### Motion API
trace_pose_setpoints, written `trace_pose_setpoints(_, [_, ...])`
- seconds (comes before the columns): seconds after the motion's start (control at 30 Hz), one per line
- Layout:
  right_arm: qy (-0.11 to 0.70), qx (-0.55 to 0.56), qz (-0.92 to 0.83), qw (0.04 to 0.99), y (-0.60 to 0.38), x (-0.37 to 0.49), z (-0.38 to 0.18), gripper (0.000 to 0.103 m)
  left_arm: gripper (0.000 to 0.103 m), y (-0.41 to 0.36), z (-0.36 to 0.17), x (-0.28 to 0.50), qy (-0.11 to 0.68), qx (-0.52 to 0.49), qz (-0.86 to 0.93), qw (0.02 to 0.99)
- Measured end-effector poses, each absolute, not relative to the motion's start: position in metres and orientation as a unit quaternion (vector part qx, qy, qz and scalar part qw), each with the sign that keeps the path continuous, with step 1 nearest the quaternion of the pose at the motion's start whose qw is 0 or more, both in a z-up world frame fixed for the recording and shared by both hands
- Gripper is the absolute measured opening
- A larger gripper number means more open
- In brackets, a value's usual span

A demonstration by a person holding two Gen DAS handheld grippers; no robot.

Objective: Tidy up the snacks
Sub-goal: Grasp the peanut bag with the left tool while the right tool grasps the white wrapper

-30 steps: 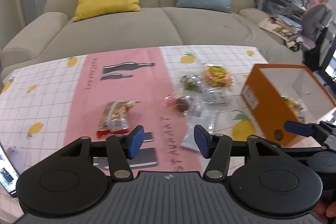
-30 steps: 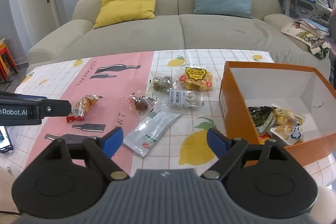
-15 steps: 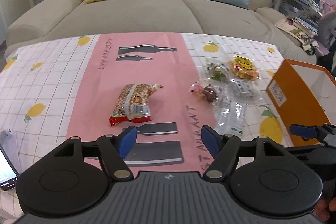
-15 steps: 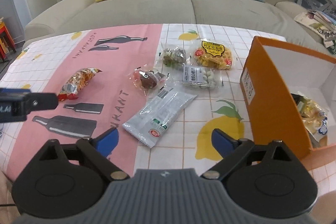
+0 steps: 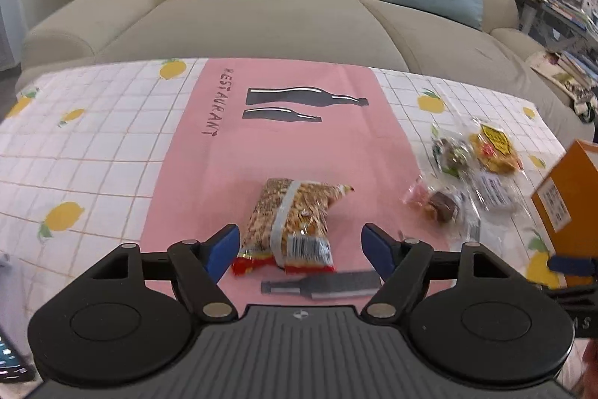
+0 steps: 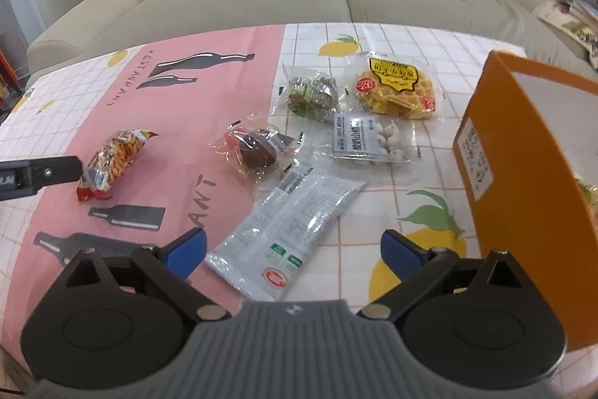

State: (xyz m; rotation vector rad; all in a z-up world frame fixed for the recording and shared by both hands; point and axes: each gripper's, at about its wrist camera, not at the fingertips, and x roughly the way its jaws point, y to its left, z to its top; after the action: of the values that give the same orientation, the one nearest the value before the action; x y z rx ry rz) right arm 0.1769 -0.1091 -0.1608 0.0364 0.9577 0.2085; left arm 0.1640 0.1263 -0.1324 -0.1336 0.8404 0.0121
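My left tool [image 5: 301,247] gapes wide around the peanut packet [image 5: 293,223], lower centre; my right tool [image 6: 293,251] gapes over the white sachet [image 6: 287,230].

Left gripper [image 5: 301,245]: jaws spread wide, blue pads either side of the near end of the peanut packet [image 5: 293,221]
Peanut packet: flat on the pink tablecloth strip [image 5: 284,152], lengthwise away from camera, red sealed edge nearest
Other snacks: brown sweet in clear wrap [image 5: 439,206], yellow crisps bag [image 5: 495,148], both right of packet, apart from it
Orange box [image 5: 564,189]: far right edge, label facing left
Right gripper: one blue fingertip [image 5: 572,266] visible beside the box; jaw state unclear
Background: beige sofa [image 5: 261,21]
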Motion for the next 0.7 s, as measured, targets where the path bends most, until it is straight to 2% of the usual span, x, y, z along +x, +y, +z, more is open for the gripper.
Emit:
trace_pose_setpoints(0.13, [0.489, 0.051, 0.092, 0.866, -0.103, 0.193, -0.175, 0.097, 0.087, 0.137, -0.150, 0.182, 0.422, -0.094, 0.013, 0.902])
trace_pose_setpoints(0.4, [0.480, 0.063, 0.061, 0.873, -0.102, 0.202, -0.192, 0.095, 0.087, 0.141, -0.174, 0.203, 0.447, -0.088, 0.013, 0.890])
trace_pose_setpoints(0.53, [0.482, 0.055, 0.062, 0.872, -0.099, 0.203, -0.197, 0.089, 0.087, 0.138, -0.183, 0.207, 0.456, -0.084, 0.015, 0.886])
trace_pose_setpoints(0.63, [0.476, 0.045, 0.064, 0.876, -0.093, 0.202, -0.198, 0.089, 0.085, 0.136, -0.184, 0.207, 0.453, -0.079, 0.018, 0.888])
trace_pose_setpoints(0.7, [0.472, 0.034, 0.067, 0.878, -0.087, 0.203, -0.199, 0.089, 0.079, 0.136, -0.184, 0.206, 0.451, -0.078, 0.016, 0.889])
